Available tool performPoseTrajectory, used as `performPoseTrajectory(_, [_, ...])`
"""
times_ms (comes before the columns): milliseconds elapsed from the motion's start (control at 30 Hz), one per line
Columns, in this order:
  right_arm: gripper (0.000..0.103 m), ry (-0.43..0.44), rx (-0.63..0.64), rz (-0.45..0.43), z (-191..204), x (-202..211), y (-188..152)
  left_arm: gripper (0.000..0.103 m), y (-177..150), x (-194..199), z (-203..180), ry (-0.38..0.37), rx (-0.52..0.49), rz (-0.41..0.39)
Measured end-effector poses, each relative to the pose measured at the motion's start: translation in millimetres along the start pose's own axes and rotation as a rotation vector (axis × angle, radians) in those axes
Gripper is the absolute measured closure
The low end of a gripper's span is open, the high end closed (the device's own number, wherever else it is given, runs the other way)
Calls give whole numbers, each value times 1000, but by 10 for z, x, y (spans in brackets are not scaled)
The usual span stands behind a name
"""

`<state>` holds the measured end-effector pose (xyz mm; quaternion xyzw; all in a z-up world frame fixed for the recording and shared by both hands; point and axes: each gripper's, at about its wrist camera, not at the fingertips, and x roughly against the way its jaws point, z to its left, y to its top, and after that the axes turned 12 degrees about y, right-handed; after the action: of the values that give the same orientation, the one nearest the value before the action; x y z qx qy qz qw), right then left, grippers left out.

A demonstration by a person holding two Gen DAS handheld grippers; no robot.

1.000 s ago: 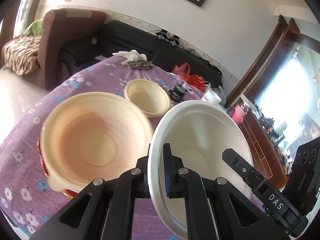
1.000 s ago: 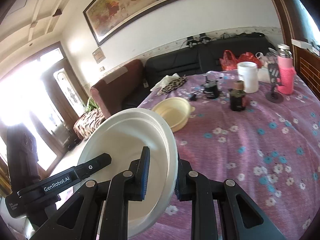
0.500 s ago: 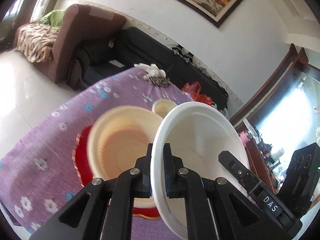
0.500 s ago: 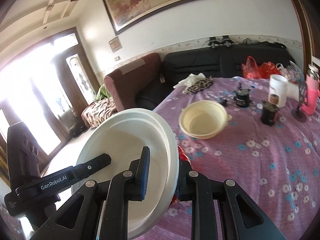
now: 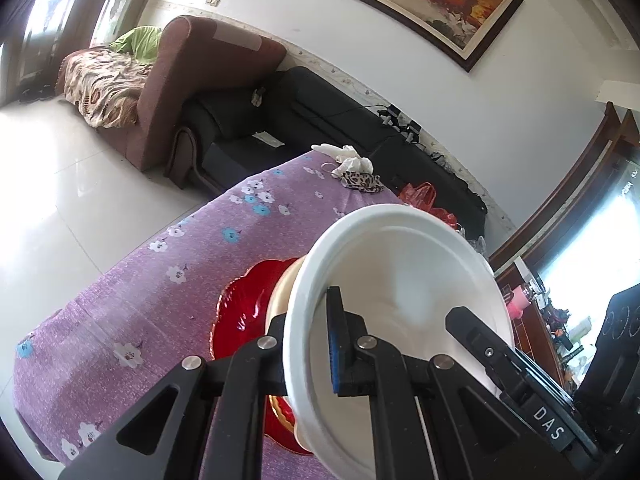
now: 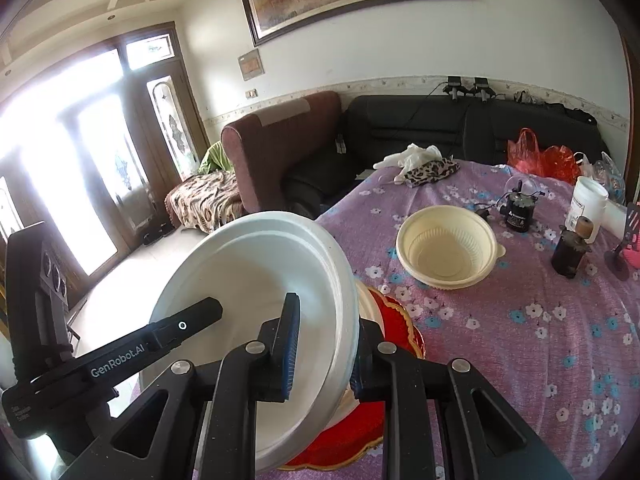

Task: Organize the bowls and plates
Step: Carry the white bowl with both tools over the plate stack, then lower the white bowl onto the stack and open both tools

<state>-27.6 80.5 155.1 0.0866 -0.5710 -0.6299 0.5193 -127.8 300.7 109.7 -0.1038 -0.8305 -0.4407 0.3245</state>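
Observation:
A white bowl (image 5: 400,280) is held up in the air by both grippers, one on each side of its rim; it also shows in the right wrist view (image 6: 256,280). My left gripper (image 5: 310,344) is shut on its rim. My right gripper (image 6: 324,344) is shut on the opposite rim. Below the white bowl a cream bowl (image 5: 280,296) sits on a red plate (image 5: 240,312), mostly hidden; the red plate shows in the right wrist view too (image 6: 400,320). A second cream bowl (image 6: 448,248) stands alone further back on the purple flowered tablecloth (image 6: 540,340).
At the table's far side stand a white jar (image 6: 588,208), a dark bottle (image 6: 570,252), a small black device (image 6: 518,210) and a pile of cloths (image 6: 424,164). A brown armchair (image 5: 192,80) and black sofa (image 5: 320,128) stand behind. The table's left edge drops to white floor.
Both grippers have lifted the white bowl upward and back. The table and the cream bowl on the red plate now lie lower and further away.

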Motion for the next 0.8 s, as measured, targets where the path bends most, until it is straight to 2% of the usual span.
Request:
performPoseTrajectory(533, [79, 25, -89, 45, -295, -274, -13, 96, 29, -121, -33, 33, -32, 1])
performPoseTrajectory(733, [79, 18, -85, 41, -316, -304, -10, 96, 19, -129, -65, 45, -40, -5])
performPoseTrajectory(800, [79, 17, -83, 40, -311, -310, -9, 91, 24, -141, -72, 40, -31, -4])
